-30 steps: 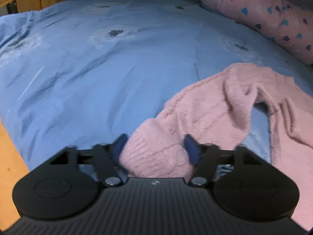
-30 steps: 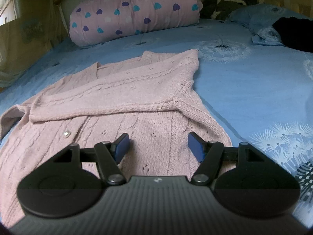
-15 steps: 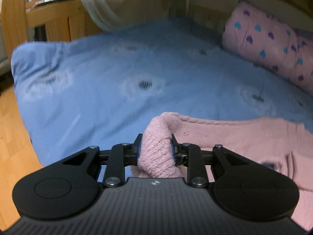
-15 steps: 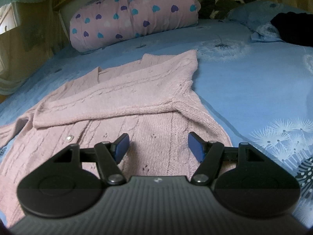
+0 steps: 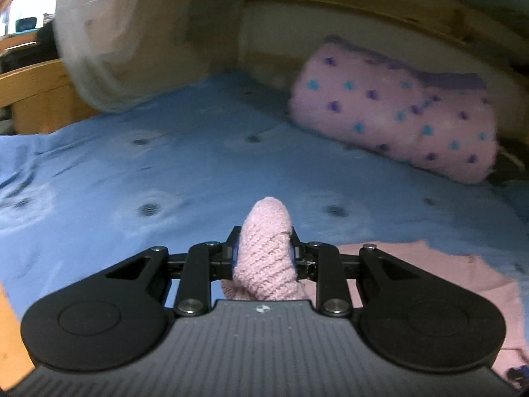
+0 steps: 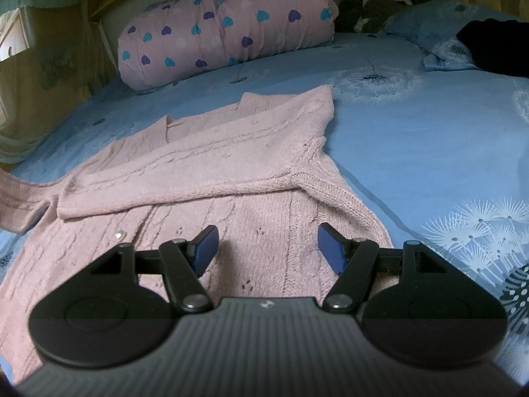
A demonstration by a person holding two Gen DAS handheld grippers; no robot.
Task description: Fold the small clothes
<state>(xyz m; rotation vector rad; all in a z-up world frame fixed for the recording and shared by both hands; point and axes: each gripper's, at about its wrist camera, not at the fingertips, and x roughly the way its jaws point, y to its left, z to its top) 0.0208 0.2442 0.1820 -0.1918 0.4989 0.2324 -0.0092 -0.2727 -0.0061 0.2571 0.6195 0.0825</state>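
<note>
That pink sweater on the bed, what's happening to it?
Someone is folding it with two hand-held grippers. The left gripper is shut on the sweater's cuff and holds it up off the blue sheet. The right gripper is open and hovers over the lower part of the sweater, gripping nothing. One sleeve is already folded across the sweater's front. A heart-print pillow lies behind it.

Pink cardigan [image 6: 205,178] sleeve cut off at left edge; bkgd behind left jaws blurred
</note>
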